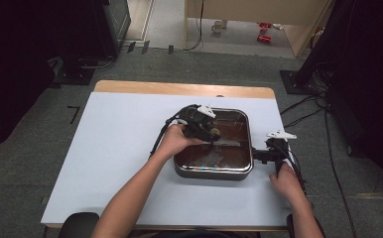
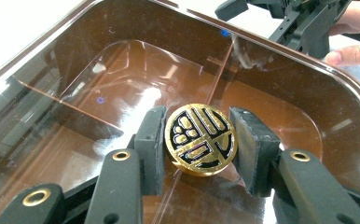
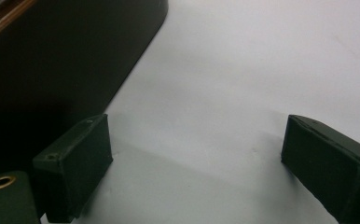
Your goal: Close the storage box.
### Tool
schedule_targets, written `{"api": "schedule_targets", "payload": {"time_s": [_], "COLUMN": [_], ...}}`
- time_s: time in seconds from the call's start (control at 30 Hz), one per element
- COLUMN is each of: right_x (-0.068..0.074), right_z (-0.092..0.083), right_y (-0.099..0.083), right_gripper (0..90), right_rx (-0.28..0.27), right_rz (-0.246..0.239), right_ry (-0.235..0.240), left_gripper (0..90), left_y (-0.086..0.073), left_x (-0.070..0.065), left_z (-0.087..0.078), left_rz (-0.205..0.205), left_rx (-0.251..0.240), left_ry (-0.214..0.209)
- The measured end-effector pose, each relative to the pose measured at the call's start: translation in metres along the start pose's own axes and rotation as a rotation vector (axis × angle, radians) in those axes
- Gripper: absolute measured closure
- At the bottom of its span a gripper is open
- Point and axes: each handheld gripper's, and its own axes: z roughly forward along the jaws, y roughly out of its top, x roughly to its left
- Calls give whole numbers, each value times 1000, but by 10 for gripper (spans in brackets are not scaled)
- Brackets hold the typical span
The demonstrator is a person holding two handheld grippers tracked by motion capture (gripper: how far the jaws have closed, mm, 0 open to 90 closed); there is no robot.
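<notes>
Black jaws rise from the bottom of the left gripper view, and between their pads sits a round gold-and-black medallion [image 2: 200, 139], face toward the camera. Both pads press its edges: my left gripper [image 2: 200, 144] is pinching the medallion, near the lower centre of that frame. Behind it lies the brown interior of a tray [image 2: 280, 60], glossy, with rounded corners and thin clear dividers crossing the floor. The medallion is held inside the tray's walls; whether it touches the floor I cannot tell.

At the upper right of the same frame, beyond the tray's rim, the right gripper [image 2: 308, 23] and a few fingers of my right hand [image 2: 355, 51] are visible.

From the high view, the tray [image 1: 213, 171] stands right of centre on the white tabletop [image 1: 115, 148]. My left hand [image 1: 175, 143] reaches over the tray's left rim, with the left gripper [image 1: 210, 134] above the interior. My right hand [image 1: 286, 181] rests on the tabletop just right of the tray, its gripper [image 1: 266, 156] pointed at the tray's right wall.

In the right gripper view, my jaws are spread wide, nothing between them, over bare tabletop [image 3: 243, 84]. The tray's dark outer wall [image 3: 66, 65] occupies the upper left.
</notes>
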Motion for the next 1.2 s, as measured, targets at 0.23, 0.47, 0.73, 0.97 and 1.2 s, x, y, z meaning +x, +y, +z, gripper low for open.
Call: {"api": "schedule_targets", "payload": {"time_s": [0.23, 0.47, 0.73, 0.97, 1.2], "right_x": [0, 0, 0, -1, -1], "right_z": [0, 0, 0, 0, 0], "right_y": [0, 0, 0, 0, 0], "right_gripper": [79, 79, 79, 78, 78], "right_rx": [0, 1, 1, 1, 2], "right_rz": [0, 2, 3, 4, 3], "right_ry": [0, 2, 3, 4, 5], "left_gripper": [474, 386, 350, 336, 337], "left_y": [1, 0, -7, -16, -31], "left_x": [1, 0, -4, -11, -18], "left_z": [-3, -14, -35, -52, -73], "left_rz": [-16, -43, -70, -76, -95], "left_rx": [17, 28, -25, -48, -86], "left_ry": [31, 39, 104, 141, 179]}}
